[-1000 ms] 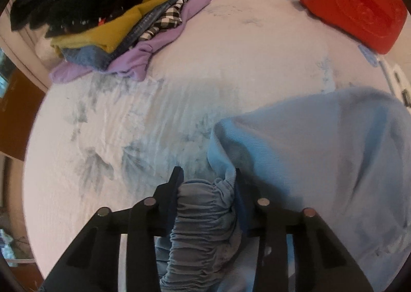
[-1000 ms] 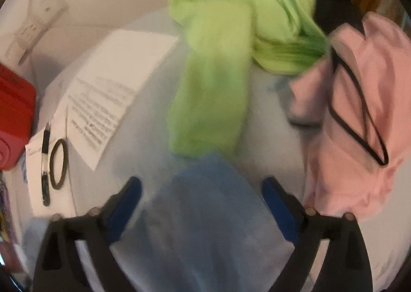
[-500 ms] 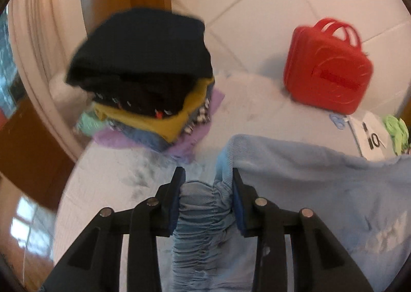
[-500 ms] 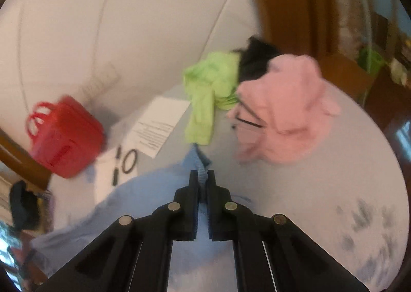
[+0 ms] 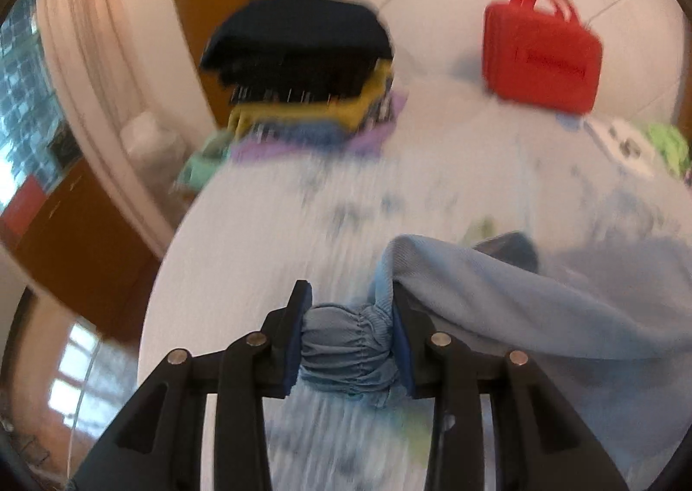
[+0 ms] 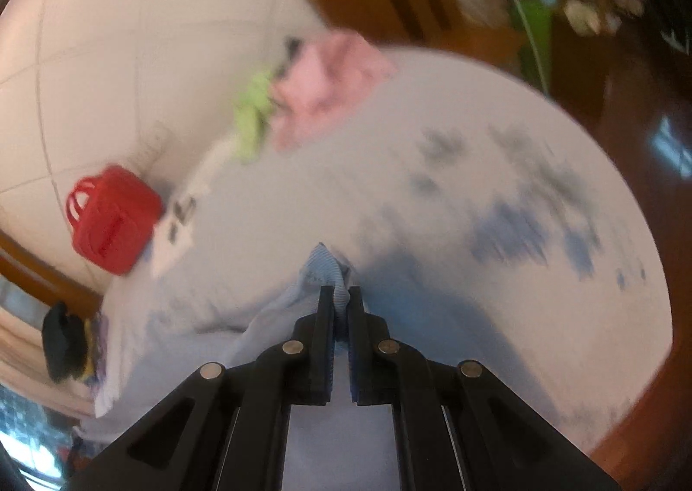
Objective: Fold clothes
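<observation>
A light blue garment point(image 5: 540, 301) hangs between my two grippers above a round table with a pale floral cloth point(image 5: 268, 231). My left gripper point(image 5: 348, 309) is shut on its gathered elastic waistband point(image 5: 346, 344). My right gripper point(image 6: 341, 296) is shut on a ribbed corner of the same garment point(image 6: 324, 266), which trails down to the left point(image 6: 207, 331). Both views are motion-blurred.
A stack of folded clothes, black on top point(image 5: 298, 58), stands at the table's far left. A red case point(image 5: 540, 58) and papers point(image 5: 623, 145) sit at the back. Pink point(image 6: 328, 80) and green point(image 6: 253, 119) clothes lie at the far edge. Wooden furniture surrounds the table.
My right gripper closed on the blue garment's corner. Both grippers then lifted and pulled back from the table, raising the garment with them.
</observation>
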